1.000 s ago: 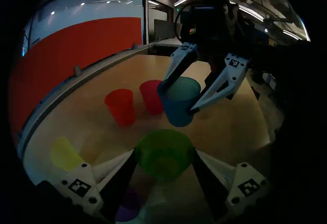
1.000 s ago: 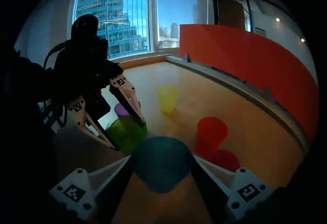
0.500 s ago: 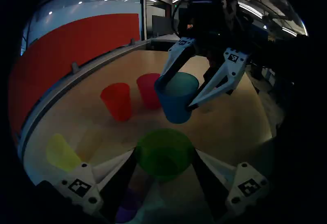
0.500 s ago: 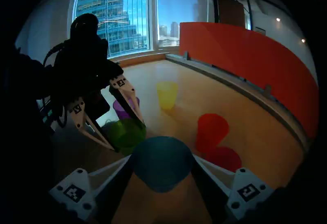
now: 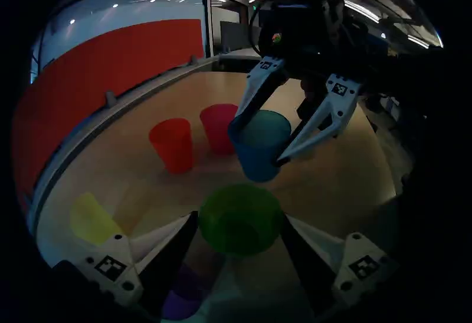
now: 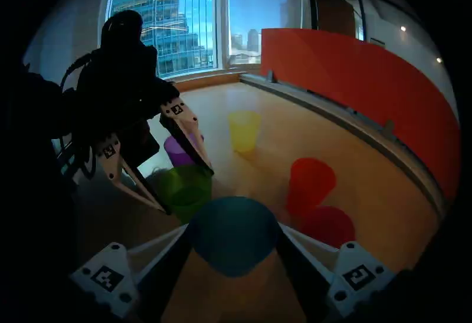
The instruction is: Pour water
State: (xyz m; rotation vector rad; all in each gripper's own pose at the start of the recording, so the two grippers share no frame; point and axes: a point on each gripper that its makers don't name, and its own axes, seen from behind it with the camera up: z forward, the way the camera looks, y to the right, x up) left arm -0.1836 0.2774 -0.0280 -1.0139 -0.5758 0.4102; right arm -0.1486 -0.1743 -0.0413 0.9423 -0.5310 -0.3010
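In the left gripper view my left gripper (image 5: 239, 228) is shut on a green cup (image 5: 240, 219), held above the wooden table (image 5: 330, 164). Facing it, my right gripper (image 5: 256, 146) is shut on a blue cup (image 5: 258, 144), a little beyond and above the green one. In the right gripper view the blue cup (image 6: 233, 236) sits between my right gripper's (image 6: 233, 243) fingers, with the green cup (image 6: 184, 190) in the left gripper (image 6: 187, 190) ahead on the left. I cannot see water in either cup.
On the table stand an orange-red cup (image 5: 173, 144), a crimson cup (image 5: 217, 128), a yellow cup (image 5: 91, 223) and a purple cup (image 5: 183, 293). A red wall panel (image 5: 100, 69) runs along the table's far side. Windows (image 6: 177, 22) lie beyond the person (image 6: 112, 87).
The blue cup in my right gripper has shifted only slightly relative to the green cup. Both grippers have kept their hold. The standing cups have not moved.
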